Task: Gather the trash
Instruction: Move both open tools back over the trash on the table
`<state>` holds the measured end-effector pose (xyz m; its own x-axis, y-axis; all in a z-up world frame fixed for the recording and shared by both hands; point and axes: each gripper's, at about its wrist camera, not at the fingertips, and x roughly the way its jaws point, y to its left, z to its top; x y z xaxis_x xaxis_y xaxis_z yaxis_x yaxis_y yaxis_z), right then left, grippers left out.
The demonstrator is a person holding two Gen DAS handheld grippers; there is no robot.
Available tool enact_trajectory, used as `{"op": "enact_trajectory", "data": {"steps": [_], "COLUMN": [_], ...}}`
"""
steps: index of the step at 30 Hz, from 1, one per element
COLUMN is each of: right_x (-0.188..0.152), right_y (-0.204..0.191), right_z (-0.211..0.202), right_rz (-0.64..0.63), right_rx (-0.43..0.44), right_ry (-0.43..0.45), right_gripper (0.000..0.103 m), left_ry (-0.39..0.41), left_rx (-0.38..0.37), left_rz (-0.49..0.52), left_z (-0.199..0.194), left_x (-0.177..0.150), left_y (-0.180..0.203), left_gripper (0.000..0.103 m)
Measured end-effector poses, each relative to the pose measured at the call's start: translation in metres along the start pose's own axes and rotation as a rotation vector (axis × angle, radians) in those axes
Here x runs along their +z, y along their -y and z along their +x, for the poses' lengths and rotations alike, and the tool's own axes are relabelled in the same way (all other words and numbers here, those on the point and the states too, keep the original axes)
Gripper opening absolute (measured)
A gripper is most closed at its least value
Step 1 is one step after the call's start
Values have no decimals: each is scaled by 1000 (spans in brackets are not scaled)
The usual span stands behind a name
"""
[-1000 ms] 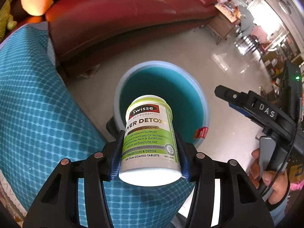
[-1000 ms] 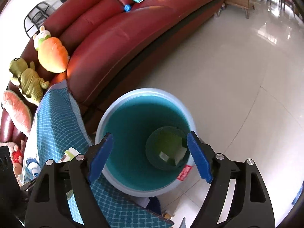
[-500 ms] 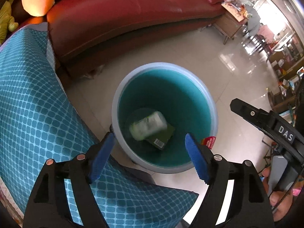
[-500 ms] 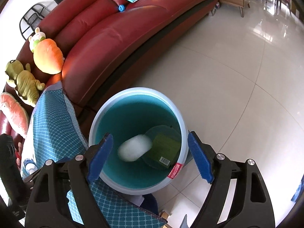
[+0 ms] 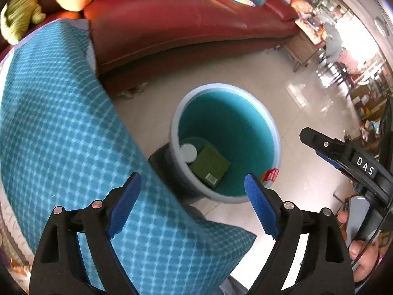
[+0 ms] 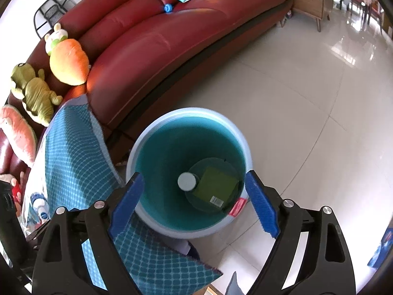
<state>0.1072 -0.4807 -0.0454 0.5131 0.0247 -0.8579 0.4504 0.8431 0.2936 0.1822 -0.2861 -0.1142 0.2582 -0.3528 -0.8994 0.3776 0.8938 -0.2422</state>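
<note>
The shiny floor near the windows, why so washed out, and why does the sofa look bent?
Left wrist view: window glare bleaches the glossy white tile floor, and the blue checked cloth is blurred. Right wrist view: fisheye distortion curves the red leather sofa; corners go dark.

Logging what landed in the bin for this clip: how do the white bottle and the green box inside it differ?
The bottle shows only a round white end and seems to stand on end; the green box is flat, square-cornered and lies face up. The bottle's visible end is plain, while the box carries a barcode near one edge. The box looks broader than the bottle's end. Both sit side by side at the bottom of the teal bin.
</note>
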Motion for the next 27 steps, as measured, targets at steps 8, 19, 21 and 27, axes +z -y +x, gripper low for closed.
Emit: {"op": "enact_trajectory", "data": {"steps": [8,19,21,27], "right_x": [-31,-83,-91,-110], "right_y": [-53,-140,-156,-191], "right_z": [-15,-43,-50,-65], "right_rz": [-98,-271,-303,-366], "right_rx": [43,117,129,168], "right_ry": [-34,-64,-60,-66], "right_gripper": [82,82,82,82], "left_ry": [61,131,148,191], "left_rx": [39,118,125,178], "left_rz": [-85,-250,-283,-401], "left_z": [-54,-137,-148,-182], "left_x": [-35,-93,-99,-125], "left_y": [-52,-124,-135,-178], "left_gripper": [87,88,89,90]}}
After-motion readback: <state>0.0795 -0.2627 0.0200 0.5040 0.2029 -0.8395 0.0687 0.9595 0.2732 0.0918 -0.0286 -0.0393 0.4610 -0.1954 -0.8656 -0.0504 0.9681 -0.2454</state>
